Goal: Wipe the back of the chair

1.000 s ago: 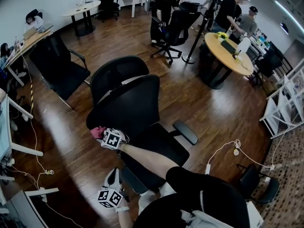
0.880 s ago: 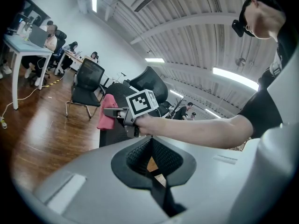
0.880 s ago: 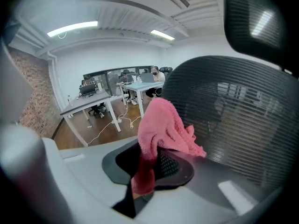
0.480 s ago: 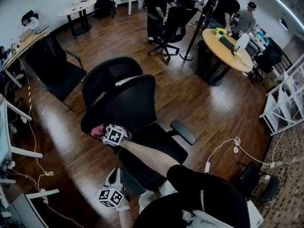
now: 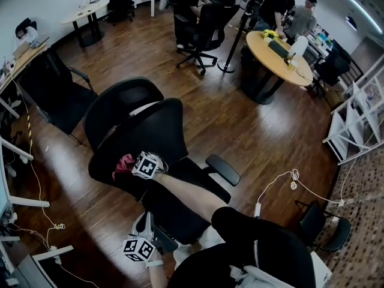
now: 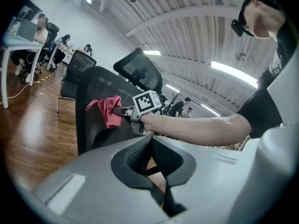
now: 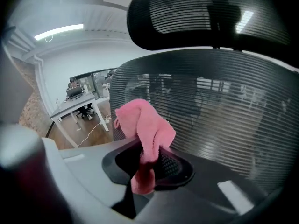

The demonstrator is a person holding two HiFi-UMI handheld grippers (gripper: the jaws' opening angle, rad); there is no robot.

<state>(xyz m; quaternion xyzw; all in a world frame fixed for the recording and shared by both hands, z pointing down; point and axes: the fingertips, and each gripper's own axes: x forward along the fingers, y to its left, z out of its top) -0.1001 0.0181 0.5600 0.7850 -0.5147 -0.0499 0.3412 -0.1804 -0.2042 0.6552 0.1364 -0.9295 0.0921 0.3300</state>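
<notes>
- The right hand-held gripper (image 7: 149, 154) is clamped on a pink cloth (image 7: 145, 125).
- The cloth seems to touch the mesh chair back (image 7: 224, 101), below the headrest (image 7: 205, 17).
- The left hand-held gripper (image 6: 150, 140) has its jaws closed together, empty, low by the seat (image 5: 180, 206) and well apart from the cloth.

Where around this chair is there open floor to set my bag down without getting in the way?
Best is the bare wood floor right of the mesh chair, between its armrest and the round table. Leftward it is crowded: another black chair, trailing cables. The right gripper holds a pink cloth at the chair's back.
</notes>
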